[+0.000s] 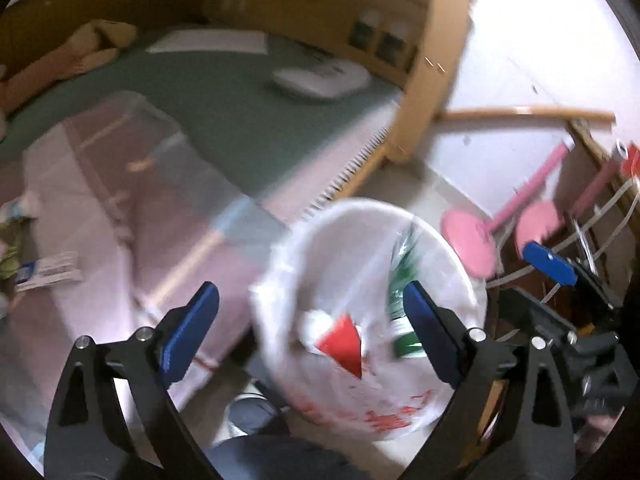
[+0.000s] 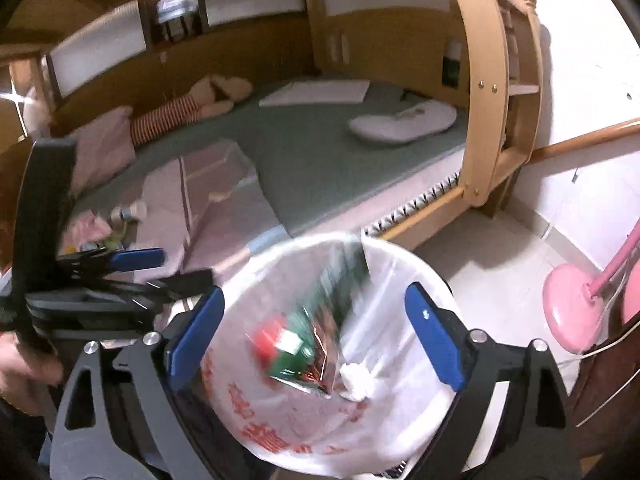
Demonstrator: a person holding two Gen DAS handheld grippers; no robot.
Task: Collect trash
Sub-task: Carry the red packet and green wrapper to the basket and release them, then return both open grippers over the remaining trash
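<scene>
The bed (image 2: 328,152) fills the far half of both views, its green sheet carrying a white pillow (image 2: 404,124) near the head and a pink quilt (image 2: 208,204) spread toward the near edge. A small heap of wrappers and paper (image 2: 108,232) lies on the quilt's left part, which looks like trash not yet gathered.

Below both cameras stands the bin (image 2: 404,258), on the floor (image 2: 492,264) just beside the bed's side rail, lined with a white bag printed in red. It sits close to the bed probably so that pieces picked off the quilt need only a short carry. Both grippers point down over its mouth, which suits a drop and not a placement.

Inside the bag lie a green packet (image 2: 296,352), a red scrap (image 1: 344,340) and a crumpled white tissue (image 2: 356,380). The packet is smeared by blur, so whether it is at rest I cannot tell.

The left hand-held gripper (image 1: 312,320) is released, its blue pads wide apart with nothing pressed between them. The right hand-held gripper (image 2: 316,328) is likewise released, its jaws spread over the bag and empty. Each shows at the edge of the other's view, side by side above the bin.

Two pink lamp bases (image 1: 472,244) stand on the floor to the right, clear of the work.
</scene>
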